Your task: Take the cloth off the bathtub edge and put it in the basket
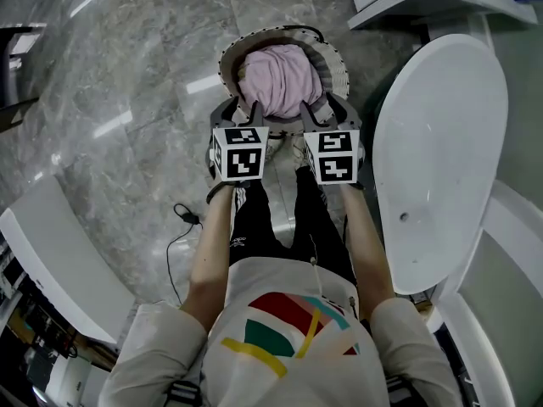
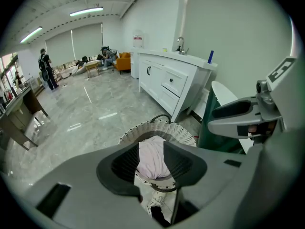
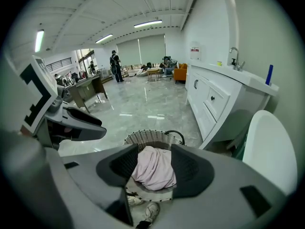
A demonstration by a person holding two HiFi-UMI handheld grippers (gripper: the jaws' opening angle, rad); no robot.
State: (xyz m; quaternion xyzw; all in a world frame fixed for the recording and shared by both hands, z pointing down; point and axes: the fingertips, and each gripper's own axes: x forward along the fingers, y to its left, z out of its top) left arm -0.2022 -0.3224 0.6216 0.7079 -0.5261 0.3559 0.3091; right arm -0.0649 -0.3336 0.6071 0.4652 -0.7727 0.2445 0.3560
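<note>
Floor (image 1: 127,75): grey and shiny, like stone, with bright streaks of light on it.
Wire (image 1: 182,219): thin and black, lying on the floor at the left, by the person's leg.
Left gripper (image 1: 242,113): its two jaws are apart and squeeze nothing. It points down at the near edge of the basket. In the left gripper view the cloth shows in the gap between the jaws, but it lies lower down, in the basket.
Basket (image 1: 229,58): round and woven, white on the outside and grey inside. It stands on the floor in front of the person's feet. A dark handle (image 1: 305,30) loops over its far edge.
Cloth (image 1: 280,79): pale pink and soft, all bunched up with folds. It sits in a heap in the middle of the basket and fills most of it. No part of it hangs over the edge.
Right gripper (image 1: 327,113): its jaws are apart too, and wider. It holds nothing. It points down at the near edge of the basket, just beside the left gripper.
Shoes (image 3: 147,211): white, on the floor just in front of the basket.
Bathtub (image 1: 441,142): white, smooth and long, at the right of the basket.
Cabinet (image 3: 214,99): white, with dark knobs, along the wall past the bathtub.
</note>
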